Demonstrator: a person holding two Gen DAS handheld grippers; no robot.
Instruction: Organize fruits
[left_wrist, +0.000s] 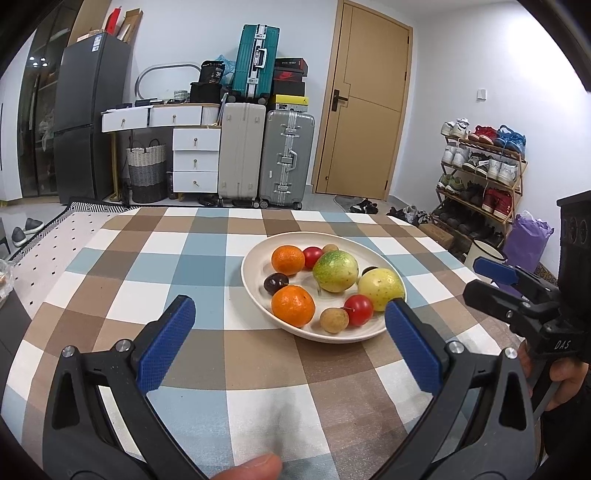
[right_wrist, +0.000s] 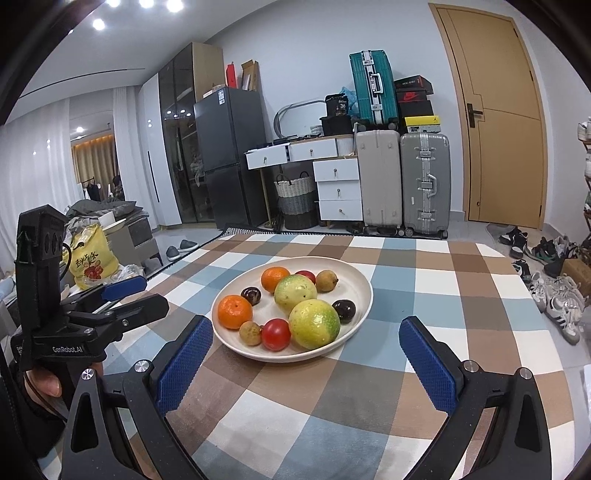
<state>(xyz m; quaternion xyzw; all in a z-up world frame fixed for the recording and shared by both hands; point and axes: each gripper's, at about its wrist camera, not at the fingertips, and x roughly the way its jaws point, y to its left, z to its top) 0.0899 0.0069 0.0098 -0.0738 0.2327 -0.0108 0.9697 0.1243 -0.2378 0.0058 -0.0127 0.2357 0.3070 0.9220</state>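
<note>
A cream plate (left_wrist: 255, 266) (right_wrist: 360, 280) sits mid-table on a checked cloth. It holds two oranges (left_wrist: 293, 305) (right_wrist: 235, 311), two yellow-green round fruits (left_wrist: 335, 270) (right_wrist: 314, 324), two red tomatoes (left_wrist: 358, 309) (right_wrist: 276, 334), dark plums (left_wrist: 275, 283) (right_wrist: 344, 310) and small tan longans (left_wrist: 334, 320) (right_wrist: 250, 333). My left gripper (left_wrist: 290, 312) is open, hovering just short of the plate's near rim with nothing between its blue pads. My right gripper (right_wrist: 306, 332) is open too, straddling the plate's near side, empty. Each gripper appears at the edge of the other's view.
The checked tablecloth (left_wrist: 229, 369) covers the table. A hand (left_wrist: 565, 380) grips the right tool; a thumb (left_wrist: 255, 467) shows at the bottom. Behind stand suitcases (left_wrist: 286, 158), white drawers (left_wrist: 195, 160), a fridge (left_wrist: 86, 114), a door (left_wrist: 365, 99) and a shoe rack (left_wrist: 480, 173).
</note>
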